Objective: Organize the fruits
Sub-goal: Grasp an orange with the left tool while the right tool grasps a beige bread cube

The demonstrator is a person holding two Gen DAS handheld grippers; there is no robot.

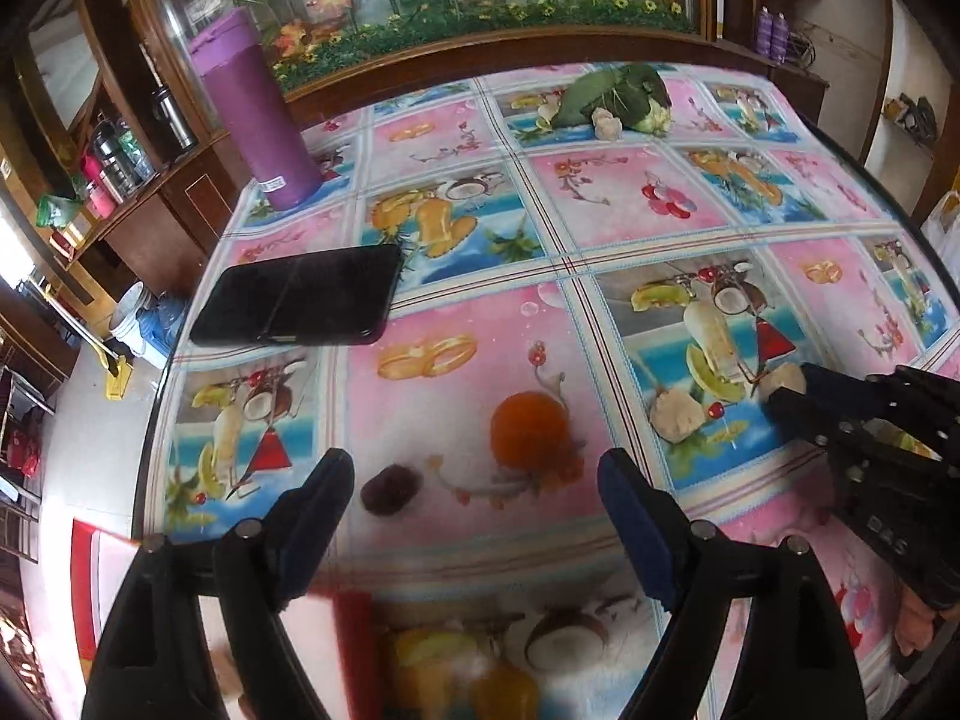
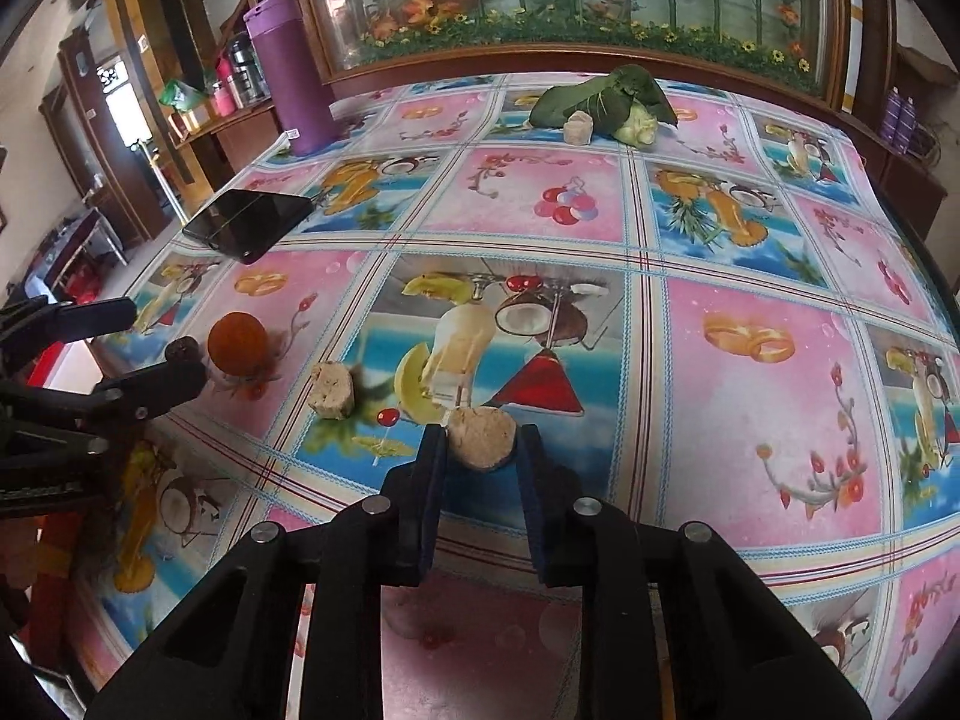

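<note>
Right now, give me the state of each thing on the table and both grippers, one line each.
Left gripper: open, empty, above the orange and date.
Right gripper: shut on a beige chunk.
Orange: lying free on the cloth.
Date: lying free beside the orange.
Second chunk: lying free.
Third chunk: lying by the greens.
Phone: flat, screen dark.
Purple flask: upright, lid shut.

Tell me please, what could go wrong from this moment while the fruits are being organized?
1. The right tongs pinch the beige chunk only at their tips, so it may slip or crumble when lifted.
2. The left tongs stand open over both the orange fruit and the dark red fruit; closing could push one of them away.
3. The two tongs are close and could collide.
</note>
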